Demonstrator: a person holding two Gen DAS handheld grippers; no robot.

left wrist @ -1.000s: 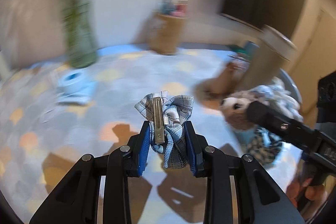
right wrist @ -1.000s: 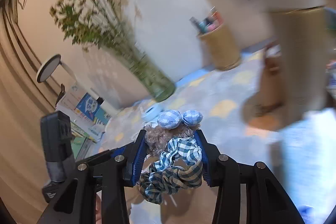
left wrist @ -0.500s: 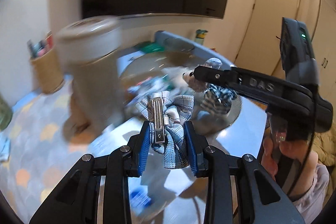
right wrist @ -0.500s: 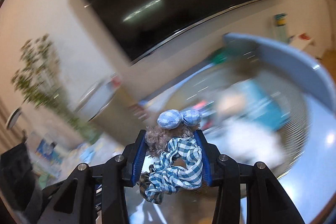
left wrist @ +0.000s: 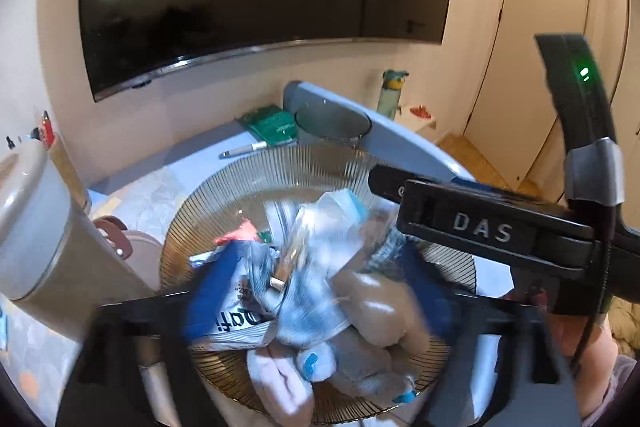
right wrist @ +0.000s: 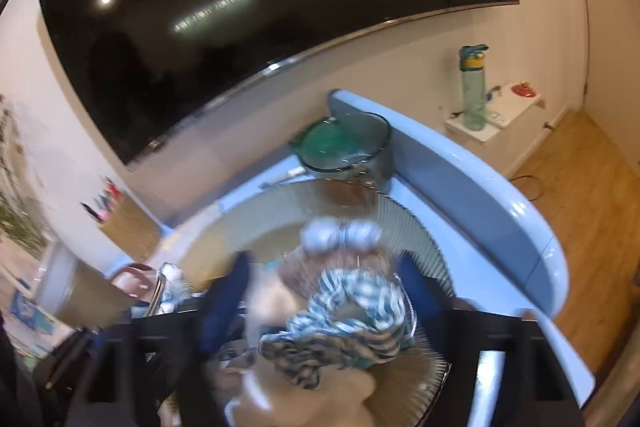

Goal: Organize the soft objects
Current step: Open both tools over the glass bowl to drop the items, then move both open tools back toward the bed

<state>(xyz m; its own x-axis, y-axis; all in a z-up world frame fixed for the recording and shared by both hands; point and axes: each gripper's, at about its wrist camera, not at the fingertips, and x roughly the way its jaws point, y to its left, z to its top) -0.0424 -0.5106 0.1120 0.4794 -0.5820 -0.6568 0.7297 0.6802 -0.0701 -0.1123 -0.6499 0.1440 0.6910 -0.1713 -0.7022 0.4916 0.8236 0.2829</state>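
A ribbed glass bowl (left wrist: 200, 211) holds several soft items. My left gripper (left wrist: 316, 303) is over it with its blurred blue jaws spread wide; the plaid hair bow (left wrist: 304, 287) hangs loose between them above the pile. My right gripper (right wrist: 324, 291) also has its jaws spread wide; the small plush with the blue checked scarf (right wrist: 344, 303) sits between them over the bowl (right wrist: 416, 227), touching neither pad. The right gripper's body (left wrist: 492, 231) crosses the left wrist view at the right.
A beige lidded canister (left wrist: 44, 247) stands left of the bowl. A grey cup (left wrist: 332, 127), a green packet (left wrist: 272, 123) and a pen (left wrist: 244, 149) lie behind it. The blue table's raised edge (right wrist: 480, 187) curves at the right. A water bottle (right wrist: 474, 87) stands on a side shelf.
Both grippers swung from the table to above the bowl. Both jaws have opened wide, releasing the hair bow and the plush, which now drop blurred toward the bowl.
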